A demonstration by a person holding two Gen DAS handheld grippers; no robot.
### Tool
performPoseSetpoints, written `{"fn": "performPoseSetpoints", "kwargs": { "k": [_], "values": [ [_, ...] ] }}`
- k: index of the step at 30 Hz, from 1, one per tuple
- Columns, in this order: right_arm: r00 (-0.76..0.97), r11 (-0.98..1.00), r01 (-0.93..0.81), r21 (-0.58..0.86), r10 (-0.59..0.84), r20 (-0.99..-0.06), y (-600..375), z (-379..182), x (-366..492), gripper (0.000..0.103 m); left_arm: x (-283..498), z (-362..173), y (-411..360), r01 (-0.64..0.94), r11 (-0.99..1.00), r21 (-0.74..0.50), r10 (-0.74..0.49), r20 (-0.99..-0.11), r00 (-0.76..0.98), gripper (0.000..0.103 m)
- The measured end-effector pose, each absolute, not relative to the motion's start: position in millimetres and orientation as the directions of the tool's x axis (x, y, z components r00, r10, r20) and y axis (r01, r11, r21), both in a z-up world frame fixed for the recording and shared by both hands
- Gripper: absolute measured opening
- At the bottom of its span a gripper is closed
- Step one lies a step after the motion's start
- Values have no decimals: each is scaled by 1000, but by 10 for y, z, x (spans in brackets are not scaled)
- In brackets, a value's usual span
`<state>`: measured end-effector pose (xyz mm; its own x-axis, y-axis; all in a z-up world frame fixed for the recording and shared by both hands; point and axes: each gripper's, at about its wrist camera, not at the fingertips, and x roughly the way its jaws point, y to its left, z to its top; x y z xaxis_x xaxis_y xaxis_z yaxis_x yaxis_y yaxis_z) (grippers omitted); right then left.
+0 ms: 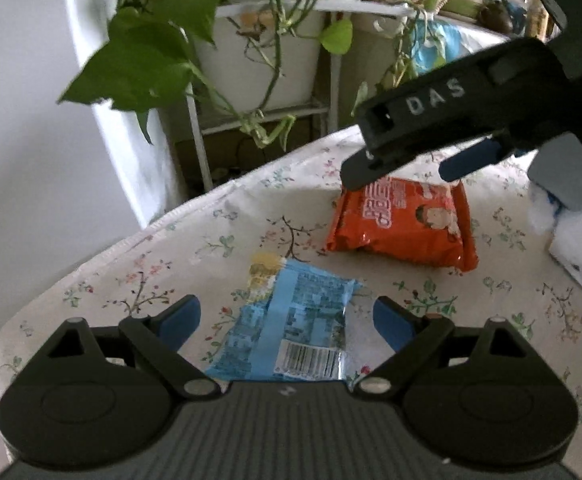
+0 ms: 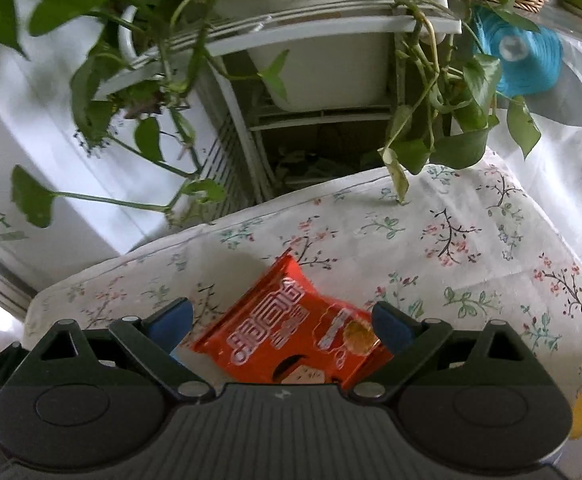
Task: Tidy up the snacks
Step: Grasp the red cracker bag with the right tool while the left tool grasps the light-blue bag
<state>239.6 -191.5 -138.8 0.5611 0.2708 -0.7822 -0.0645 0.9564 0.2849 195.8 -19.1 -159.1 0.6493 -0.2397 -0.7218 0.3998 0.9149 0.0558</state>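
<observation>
Nearest, the left tongs point(image 1: 287, 320) stood open, unloaded, astride the crinkled blue foil snack packet point(image 1: 291, 320) lying flat on the floral-clothed bench point(image 1: 211, 236), its long axis running away between the pads. Farther off, the right tongs point(image 2: 283, 324) hung open over the glossy orange snack packet point(image 2: 295, 336), which lay skewed across their gap.
</observation>
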Motion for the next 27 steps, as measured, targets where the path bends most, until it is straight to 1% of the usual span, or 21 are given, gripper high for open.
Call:
{"fn": "performPoseSetpoints", "kwargs": {
  "k": [4, 8, 12, 13, 15, 18, 20, 27],
  "values": [
    [542, 961, -57, 271, 258, -800, -1900, -1497, 2474, 102, 1983, -1666, -194, 407, 912, 51, -248, -723, 645, 94],
    [513, 967, -101, 233, 251, -821, -1859, -1554, 2481, 103, 2028, -1696, -125, 384, 923, -1, -264, -728, 633, 94],
    [448, 963, -136, 233, 269, -853, -1855, -1553, 2480, 103, 2024, -1704, -61, 384, 923, -7, -267, -730, 629, 96],
    [427, 962, -141, 232, 271, -863, -1852, -1564, 2482, 103, 2034, -1714, -47, 379, 925, -10, -265, -733, 627, 99],
    [417, 962, -179, 206, 263, -870, -1814, -1573, 2448, 103, 2037, -1729, -21, 369, 929, -17, -261, -737, 624, 102],
    [421, 965, -235, 119, 212, -882, -1717, -1599, 2390, 103, 2025, -1716, -27, 365, 931, -20, -260, -738, 622, 103],
    [440, 973, -212, 87, 174, -881, -1703, -1627, 2386, 103, 2038, -1707, -44, 362, 932, -19, -256, -742, 620, 103],
    [459, 984, -139, 115, 166, -873, -1743, -1667, 2445, 103, 2114, -1714, -102, 354, 935, -18, -247, -751, 613, 103]
  ]
}}
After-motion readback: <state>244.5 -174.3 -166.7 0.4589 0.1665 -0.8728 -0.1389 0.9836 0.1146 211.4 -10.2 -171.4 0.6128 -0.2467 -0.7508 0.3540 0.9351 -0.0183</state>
